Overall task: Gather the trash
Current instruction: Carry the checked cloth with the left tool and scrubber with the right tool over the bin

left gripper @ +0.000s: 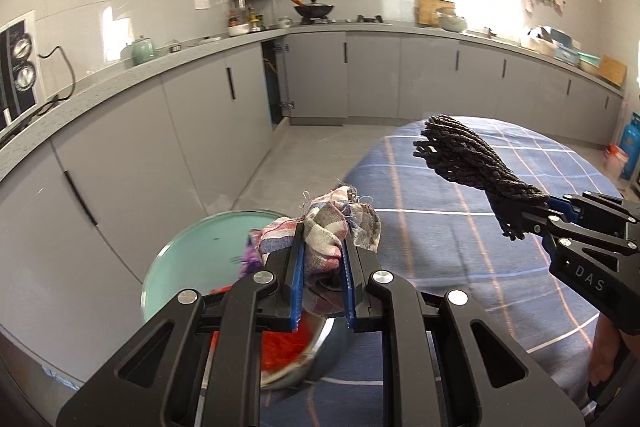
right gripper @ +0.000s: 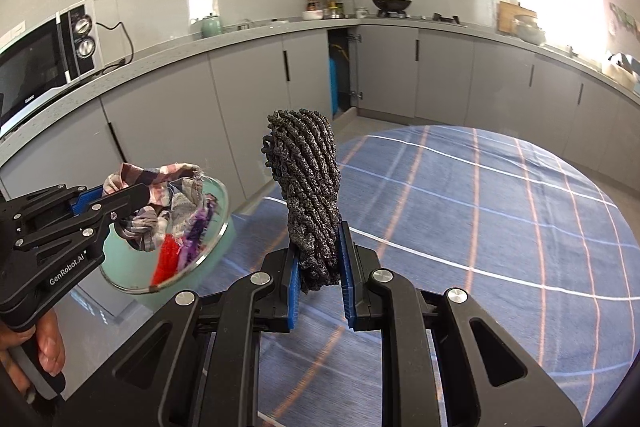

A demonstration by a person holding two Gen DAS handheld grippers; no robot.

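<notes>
My left gripper (left gripper: 324, 241) is shut on a crumpled plaid fabric scrap (left gripper: 320, 223), held above a metal bowl (left gripper: 322, 341). The bowl holds a red scrap (left gripper: 286, 345) and a purple one (left gripper: 250, 261). My right gripper (right gripper: 319, 245) is shut on a bundle of dark grey cord (right gripper: 306, 179) that stands up from its blue pads. In the right wrist view the left gripper (right gripper: 126, 205) carries the plaid scrap (right gripper: 160, 183) over the bowl (right gripper: 222, 211). In the left wrist view the right gripper (left gripper: 524, 217) grips the cord bundle (left gripper: 468, 159) at the right.
A round teal surface (left gripper: 188, 263) lies under the bowl, beside a round table with a blue checked cloth (right gripper: 500, 227). Grey kitchen cabinets (left gripper: 160, 131) and a worktop run along the back, one cabinet door ajar (right gripper: 340, 75). A microwave (right gripper: 44, 55) stands at the left.
</notes>
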